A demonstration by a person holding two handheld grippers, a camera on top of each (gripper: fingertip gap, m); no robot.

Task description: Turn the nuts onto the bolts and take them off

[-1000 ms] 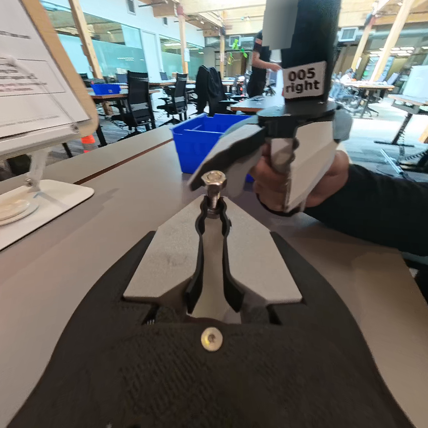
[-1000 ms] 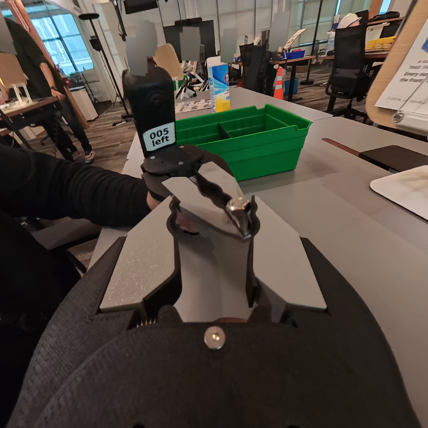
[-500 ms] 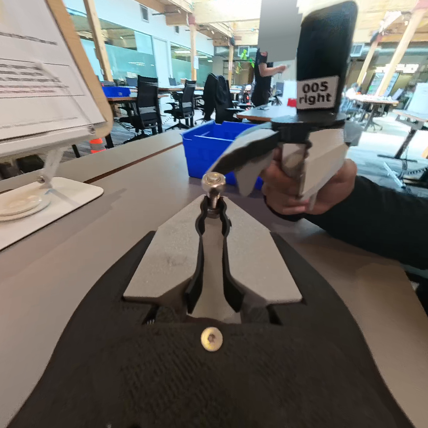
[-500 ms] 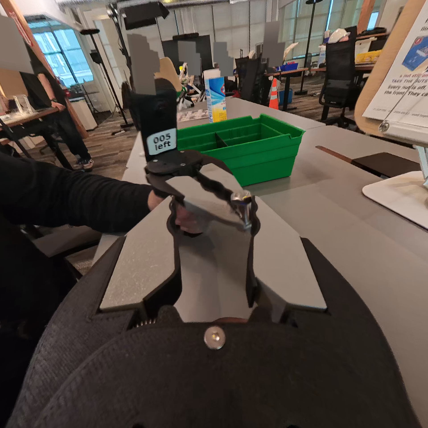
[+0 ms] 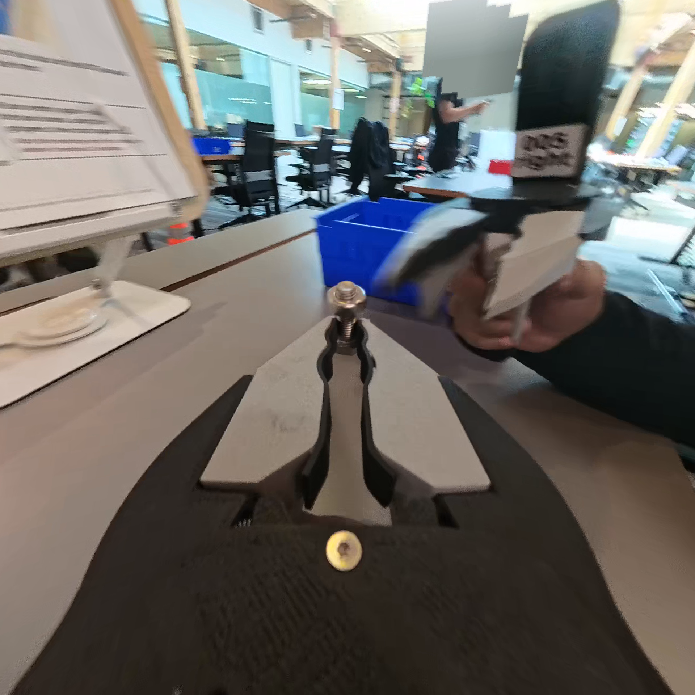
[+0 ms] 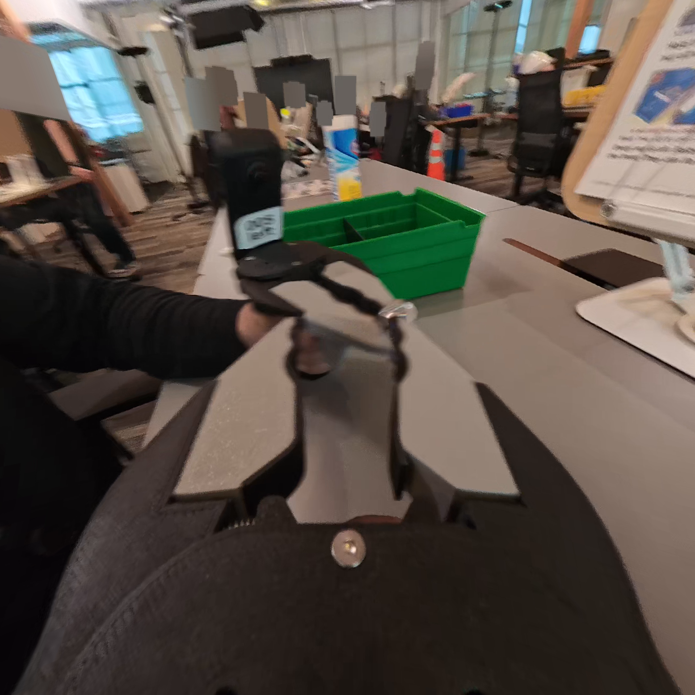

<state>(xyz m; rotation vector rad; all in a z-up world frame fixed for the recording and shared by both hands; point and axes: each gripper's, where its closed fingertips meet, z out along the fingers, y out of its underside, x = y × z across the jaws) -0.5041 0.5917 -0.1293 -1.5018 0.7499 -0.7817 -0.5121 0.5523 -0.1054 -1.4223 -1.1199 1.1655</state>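
My left gripper is shut on a steel bolt and holds it upright above the grey table. A nut sits near the bolt's top, with the threaded end poking out above it. My right gripper is open and empty. In the left wrist view it is held in a hand to the right of the nut, clear of it. In the right wrist view the left gripper and the blurred nut lie just past my right fingertip.
A blue bin stands behind the bolt. A green divided bin stands beyond the left gripper, with a canister behind it. A sign holder on a white base stands at the table's side.
My right gripper has drawn back from the nut and moved off to its right, still open. The left gripper keeps hold of the bolt; both views are blurred by motion.
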